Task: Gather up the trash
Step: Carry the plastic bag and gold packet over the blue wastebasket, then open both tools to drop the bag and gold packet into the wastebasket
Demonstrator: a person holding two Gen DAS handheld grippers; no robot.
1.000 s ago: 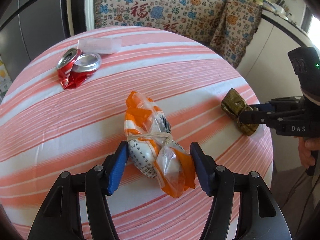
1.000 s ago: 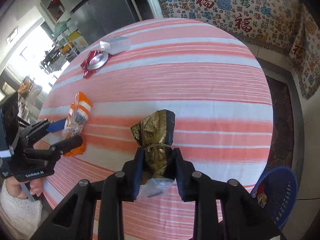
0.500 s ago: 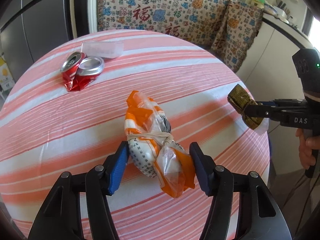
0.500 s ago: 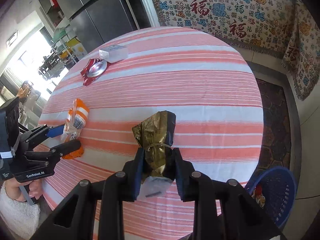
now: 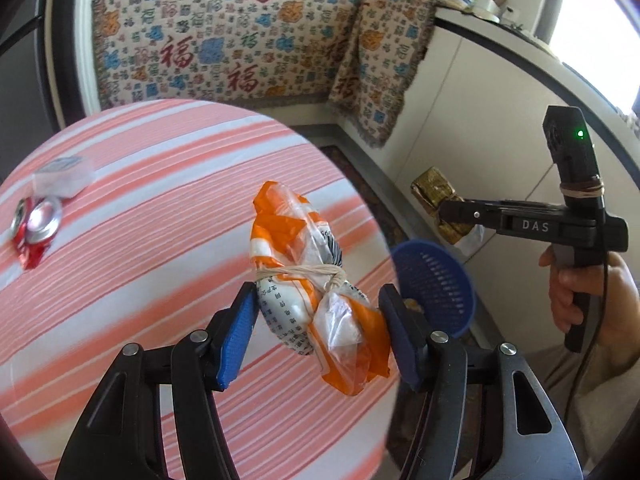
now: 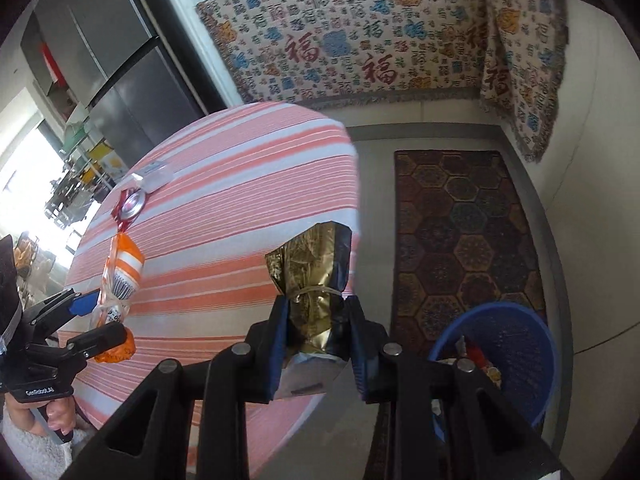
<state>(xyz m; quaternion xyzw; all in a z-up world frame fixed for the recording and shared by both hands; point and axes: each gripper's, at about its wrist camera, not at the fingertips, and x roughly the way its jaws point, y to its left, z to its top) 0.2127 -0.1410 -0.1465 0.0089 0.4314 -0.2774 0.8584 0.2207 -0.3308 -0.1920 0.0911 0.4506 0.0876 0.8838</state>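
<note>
Both tongs carry trash: left gripper [image 5: 318, 334] clamps orange bag [image 5: 310, 280], right gripper [image 6: 316, 340] clamps gold bag [image 6: 314, 280]; next, likely release over blue basket [image 6: 516, 344] beside right.

Orange-white bag [image 5: 308, 280], gold wrapper [image 6: 316, 292], blue basket [image 6: 516, 352], pink-striped tablecloth [image 5: 160, 208]

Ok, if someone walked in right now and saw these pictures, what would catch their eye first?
Probably the orange and white snack bag tied with a rubber band, clamped in the left hand-held gripper above the striped tablecloth. Next, the crumpled gold foil bag pinched in the right hand-held gripper, near the blue basket on the floor. A crushed red can lies at the table's far left.
</note>
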